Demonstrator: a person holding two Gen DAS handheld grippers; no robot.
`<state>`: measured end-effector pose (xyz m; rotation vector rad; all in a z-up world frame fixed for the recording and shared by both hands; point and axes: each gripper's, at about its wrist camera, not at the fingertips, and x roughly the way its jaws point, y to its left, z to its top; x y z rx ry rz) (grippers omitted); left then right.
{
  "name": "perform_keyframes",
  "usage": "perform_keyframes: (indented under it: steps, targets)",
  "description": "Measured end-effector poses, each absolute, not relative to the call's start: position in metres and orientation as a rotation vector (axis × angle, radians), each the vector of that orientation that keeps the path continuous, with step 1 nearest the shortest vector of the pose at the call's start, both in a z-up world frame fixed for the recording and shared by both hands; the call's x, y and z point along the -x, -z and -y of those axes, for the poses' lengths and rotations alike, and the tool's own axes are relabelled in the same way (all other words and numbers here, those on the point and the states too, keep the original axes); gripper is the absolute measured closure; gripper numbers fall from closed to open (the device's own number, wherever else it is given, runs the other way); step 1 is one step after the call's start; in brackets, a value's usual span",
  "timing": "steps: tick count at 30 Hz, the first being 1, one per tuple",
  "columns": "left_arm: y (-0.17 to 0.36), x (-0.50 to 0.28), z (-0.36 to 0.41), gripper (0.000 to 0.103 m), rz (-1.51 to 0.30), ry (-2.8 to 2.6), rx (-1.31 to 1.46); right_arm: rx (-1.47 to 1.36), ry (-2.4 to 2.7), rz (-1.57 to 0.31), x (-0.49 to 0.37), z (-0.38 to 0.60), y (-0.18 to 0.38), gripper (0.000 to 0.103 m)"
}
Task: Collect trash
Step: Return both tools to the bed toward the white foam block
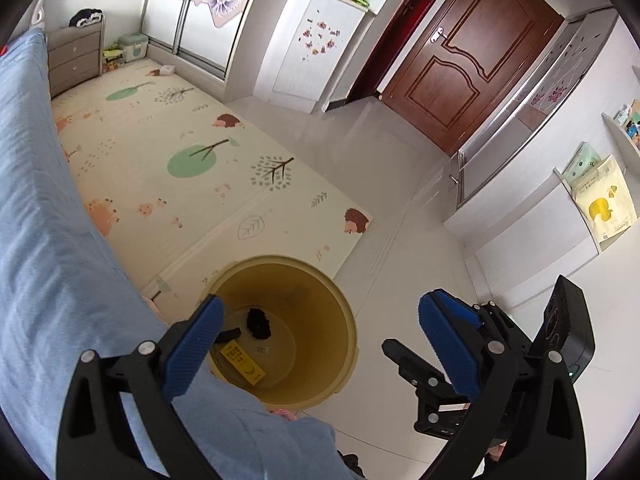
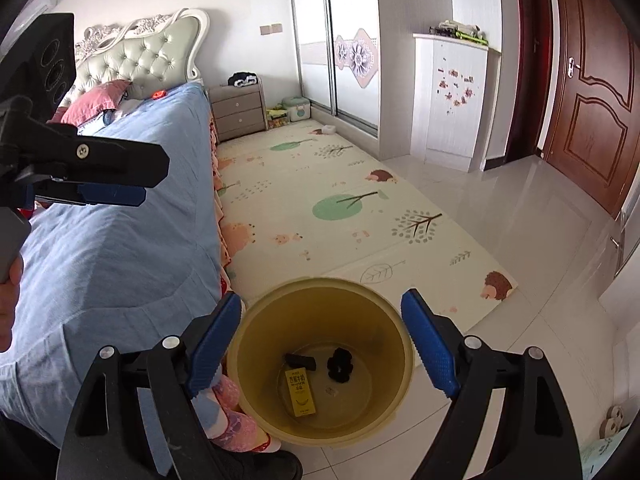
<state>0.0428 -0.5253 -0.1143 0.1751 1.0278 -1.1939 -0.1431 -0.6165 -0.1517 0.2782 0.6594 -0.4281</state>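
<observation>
A yellow bin (image 1: 316, 312) (image 2: 360, 320) stands on the floor at the corner of the bed. In its bottom lie a yellow carton (image 1: 242, 362) (image 2: 301, 392), a black scrunchie (image 1: 258, 324) (image 2: 340, 364) and a small black piece (image 1: 230, 335) (image 2: 300, 361). My left gripper (image 1: 320, 336) hangs open above the bin's near side, nothing between its blue pads. My right gripper (image 2: 324, 340) is open over the bin's mouth, also empty. In the right wrist view, the left gripper (image 2: 120, 180) shows side-on at the upper left, above the bed.
A bed with a blue sheet (image 2: 112, 248) runs along the left, touching the bin. A patterned play mat (image 2: 320, 208) covers the floor beyond. Further off stand a nightstand (image 2: 238, 110), a white cabinet (image 2: 452, 100) and a brown door (image 2: 592, 120). Glossy tiles (image 2: 500, 208) lie to the right.
</observation>
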Motion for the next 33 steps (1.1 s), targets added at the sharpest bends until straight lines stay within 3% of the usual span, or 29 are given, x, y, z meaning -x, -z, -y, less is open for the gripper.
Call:
perform_keyframes:
  steps: [6,17,27,33]
  targets:
    - [0.072,-0.056,0.441,0.006,-0.858,1.082,-0.095,-0.207,0.338,-0.519,0.132,0.562,0.102,0.023]
    - [0.021,-0.069,0.225,0.004,-0.569,0.690,-0.011,-0.165,0.024,-0.354,0.069,0.419,0.048,0.013]
    - [0.027,-0.081,0.061,0.004,-0.525,0.420,0.081,-0.132,-0.199,-0.325,0.028,0.292,0.029,0.011]
    - [0.036,-0.081,0.003,0.004,-0.505,0.344,0.114,-0.089,-0.267,-0.329,0.015,0.238,0.024,0.010]
